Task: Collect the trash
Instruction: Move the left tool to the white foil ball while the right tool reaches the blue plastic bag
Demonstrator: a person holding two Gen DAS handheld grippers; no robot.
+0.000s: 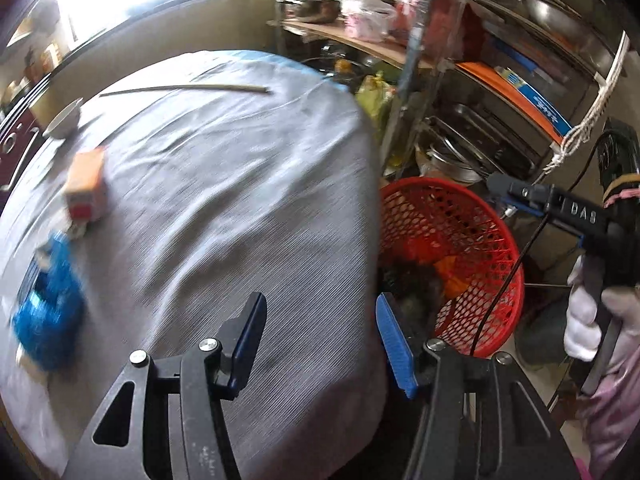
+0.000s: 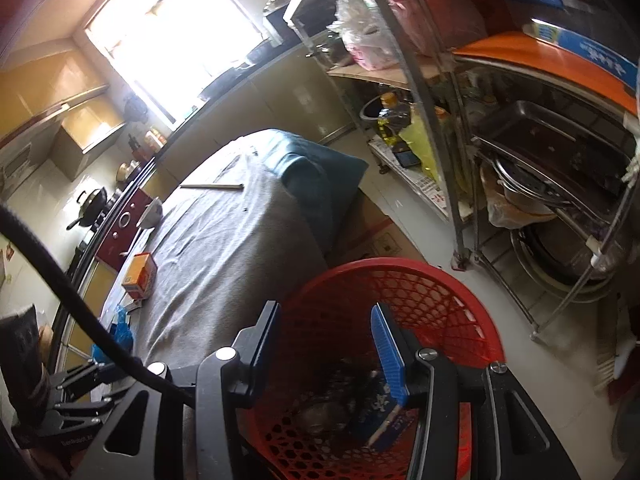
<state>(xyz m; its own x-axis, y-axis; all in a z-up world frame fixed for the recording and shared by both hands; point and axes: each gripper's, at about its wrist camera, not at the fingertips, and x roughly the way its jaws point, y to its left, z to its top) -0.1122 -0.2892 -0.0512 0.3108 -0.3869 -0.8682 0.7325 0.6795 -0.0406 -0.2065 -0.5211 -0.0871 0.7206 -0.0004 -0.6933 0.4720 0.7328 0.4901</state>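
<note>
A red mesh basket point(image 1: 460, 240) point(image 2: 404, 284) stands on the floor at the table's right edge. It holds dark scraps and a blue packet point(image 2: 380, 412). On the grey tablecloth point(image 1: 240, 200) lie an orange carton point(image 1: 86, 184) point(image 2: 140, 274), a crumpled blue wrapper point(image 1: 48, 320) point(image 2: 120, 332) and a thin stick point(image 1: 184, 89) point(image 2: 212, 187). My left gripper point(image 1: 320, 308) is open and empty above the table's right edge, beside the basket. My right gripper point(image 2: 324, 316) is open and empty over the basket; the left wrist view shows it point(image 1: 516, 196) in a white-gloved hand.
A white bowl point(image 1: 64, 120) point(image 2: 154, 212) sits at the table's far left. A metal rack point(image 1: 480, 140) point(image 2: 540, 160) with pans and trays stands right behind the basket. A cardboard box point(image 2: 376, 232) lies on the floor. A stove with a wok point(image 2: 90, 204) runs along the left.
</note>
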